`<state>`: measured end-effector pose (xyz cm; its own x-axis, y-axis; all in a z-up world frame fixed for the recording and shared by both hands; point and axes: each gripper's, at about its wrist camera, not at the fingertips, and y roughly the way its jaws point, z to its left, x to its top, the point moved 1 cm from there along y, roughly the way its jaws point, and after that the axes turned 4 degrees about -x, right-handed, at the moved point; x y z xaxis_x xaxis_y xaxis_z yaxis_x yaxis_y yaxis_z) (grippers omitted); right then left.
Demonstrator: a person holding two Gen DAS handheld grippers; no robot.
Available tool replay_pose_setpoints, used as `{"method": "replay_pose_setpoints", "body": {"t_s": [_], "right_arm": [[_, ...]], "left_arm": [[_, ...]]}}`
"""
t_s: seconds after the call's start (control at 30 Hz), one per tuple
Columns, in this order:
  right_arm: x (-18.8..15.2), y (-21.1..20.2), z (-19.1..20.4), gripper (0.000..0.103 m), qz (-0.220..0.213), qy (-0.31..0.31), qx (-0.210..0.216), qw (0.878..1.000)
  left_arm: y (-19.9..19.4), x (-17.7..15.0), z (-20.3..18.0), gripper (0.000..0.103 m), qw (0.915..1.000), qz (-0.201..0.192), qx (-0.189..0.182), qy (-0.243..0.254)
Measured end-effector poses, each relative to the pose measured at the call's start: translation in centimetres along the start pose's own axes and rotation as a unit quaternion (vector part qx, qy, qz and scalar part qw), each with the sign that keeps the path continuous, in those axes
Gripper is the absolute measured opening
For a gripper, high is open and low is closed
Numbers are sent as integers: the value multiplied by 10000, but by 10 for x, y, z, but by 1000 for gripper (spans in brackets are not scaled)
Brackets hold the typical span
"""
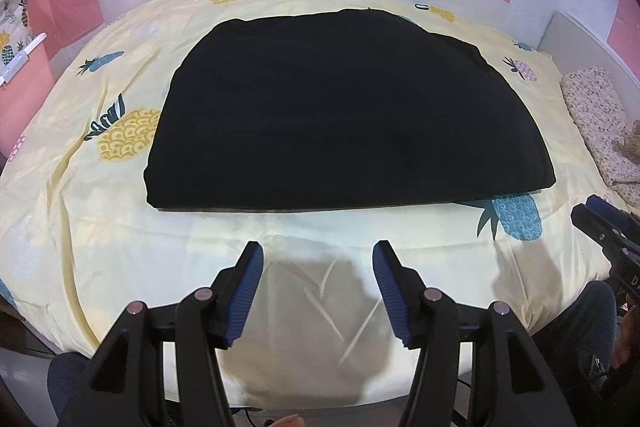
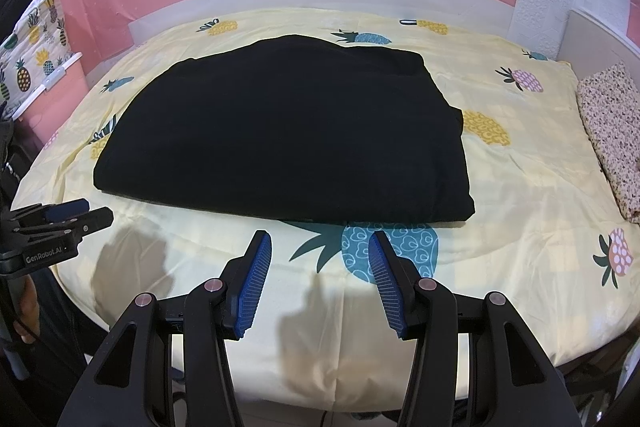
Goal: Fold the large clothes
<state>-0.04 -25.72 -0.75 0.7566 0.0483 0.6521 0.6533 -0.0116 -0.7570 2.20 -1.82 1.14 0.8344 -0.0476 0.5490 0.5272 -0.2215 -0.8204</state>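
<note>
A: Looking at the bed (image 1: 100,267), I see the black garment (image 1: 344,115) lying flat in the middle of the pineapple-print sheet (image 2: 520,187); it already reads as a neat folded slab, near edge straight, layers stacked at the right corner.

B: Agreed; and neither tool touches it; the left gripper (image 1: 318,291) hangs over bare sheet just short of the near edge, jaws parted with nothing between them; the right gripper (image 2: 320,279) does the same above the blue pineapple (image 2: 400,247), released and empty.

A: Why hover there rather than on the cloth?

B: My guess is that both sit side by side along the near edge so each can take one corner of it; a wide garment wants two grips moving together, or the fold goes crooked.

A: Each camera catches the other tool at its margin, so they are well apart, roughly matching the garment's width; that fits.

B: Whether another fold is due I cannot say; the piece is still broad, so halving it once more seems likely; the risk is pinching the sheet along with the bottom layer, since the cloth lies tight against it.

A: A floral pillow (image 2: 612,143) at the right edge stays clear of all this.
</note>
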Motion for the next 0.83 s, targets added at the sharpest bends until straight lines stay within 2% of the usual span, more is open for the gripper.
{"method": "replay_pose_setpoints", "body": {"t_s": [0.63,0.83], "right_arm": [[1,-2,0,51,38,-29,-1,10000],[2,-3,-2,51,37,-37,9,10000]], "left_arm": [[3,-3,-6,59,10000,-6,-54,21],[4,-3,-7,63,9999,31,-99,-4]]}}
